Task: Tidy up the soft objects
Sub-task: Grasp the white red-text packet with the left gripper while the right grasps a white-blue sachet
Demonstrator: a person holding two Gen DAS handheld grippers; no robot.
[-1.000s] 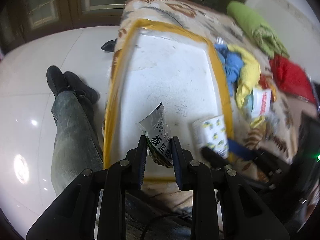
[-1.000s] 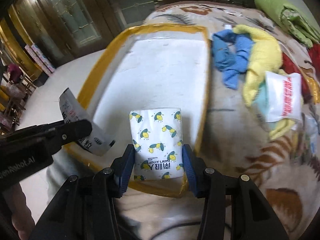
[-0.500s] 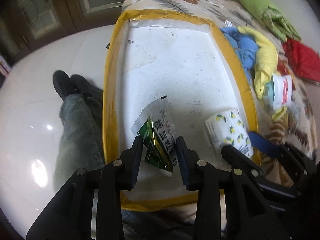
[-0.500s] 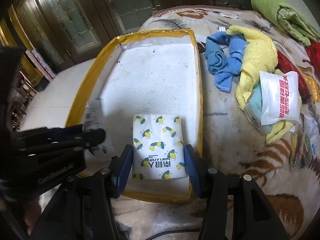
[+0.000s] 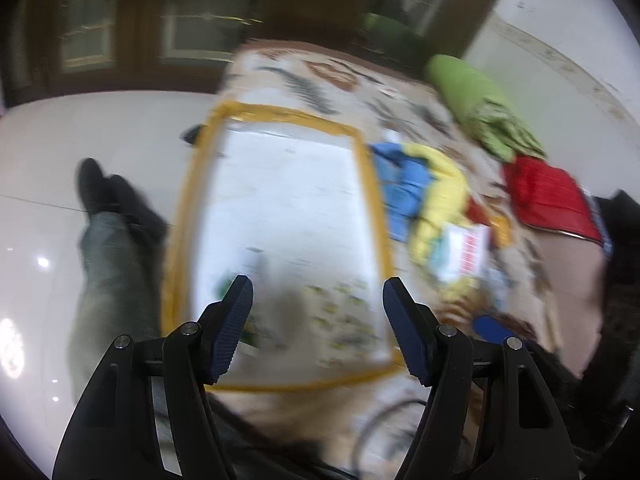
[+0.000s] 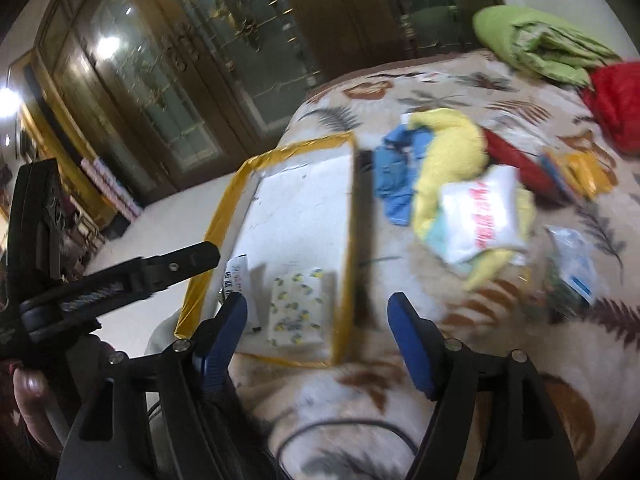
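A white tray with a yellow rim point(image 5: 366, 168) point(image 6: 244, 178) lies on a patterned blanket. In it lie a white tissue pack with yellow prints point(image 6: 298, 306) point(image 5: 344, 316) and a white sachet with dark lettering point(image 6: 236, 276) point(image 5: 250, 264). My left gripper point(image 5: 318, 304) is open and empty above the tray's near end; it shows in the right wrist view point(image 6: 176, 264). My right gripper point(image 6: 318, 328) is open and empty, raised near the tray's near corner. A pile right of the tray holds blue cloth point(image 6: 394, 172), yellow cloth point(image 6: 448, 148) and a white red-lettered pouch point(image 6: 484, 212).
A green bundle point(image 6: 536, 44) and a red bundle point(image 6: 620, 100) lie at the blanket's far right. A clear packet point(image 6: 572, 260) lies right of the pile. A person's jeans leg point(image 5: 108, 276) and black shoes are left of the tray over a white floor.
Both grippers have opened and let go of the sachet and the tissue pack, which now lie in the tray. Both grippers have lifted and pulled back.
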